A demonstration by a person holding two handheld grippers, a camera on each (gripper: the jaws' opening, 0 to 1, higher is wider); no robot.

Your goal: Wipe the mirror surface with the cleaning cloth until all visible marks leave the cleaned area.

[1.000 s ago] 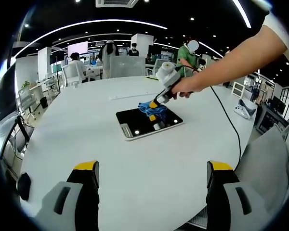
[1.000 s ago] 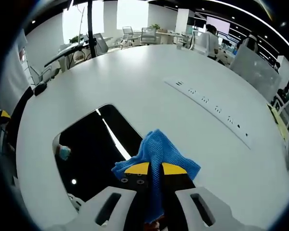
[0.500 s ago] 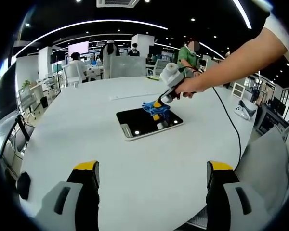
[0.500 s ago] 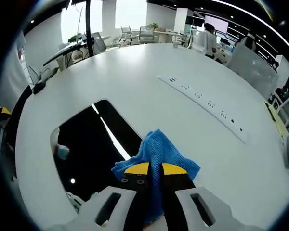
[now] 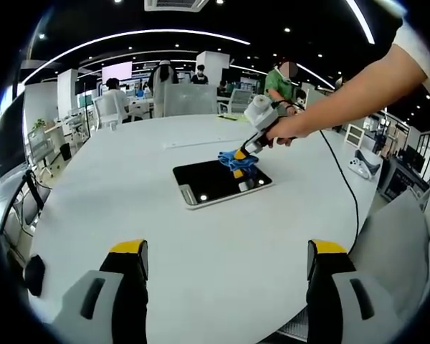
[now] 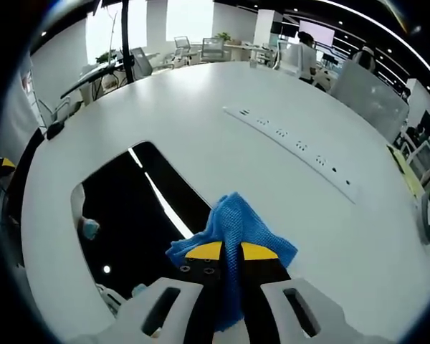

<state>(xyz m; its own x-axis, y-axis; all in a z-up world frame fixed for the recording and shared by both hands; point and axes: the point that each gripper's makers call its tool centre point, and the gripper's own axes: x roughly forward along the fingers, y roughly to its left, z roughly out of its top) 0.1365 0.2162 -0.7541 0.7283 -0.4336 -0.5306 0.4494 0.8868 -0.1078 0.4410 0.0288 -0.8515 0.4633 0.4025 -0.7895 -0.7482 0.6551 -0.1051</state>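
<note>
Cloth [image 6: 233, 222] clamped in right gripper [image 6: 230, 252], seemingly touching mirror [image 6: 136, 222].

I saw the mirror [image 5: 218, 182] lying flat on the white table, a dark rectangle in a pale frame, reflecting ceiling lights. The blue cloth [image 6: 233, 233], bunched and waffle-textured, pressed on its far edge [image 5: 236, 159], pinched between closed jaws.

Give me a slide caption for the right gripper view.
Right gripper clamps blue cloth at the mirror's edge on white table.
</note>
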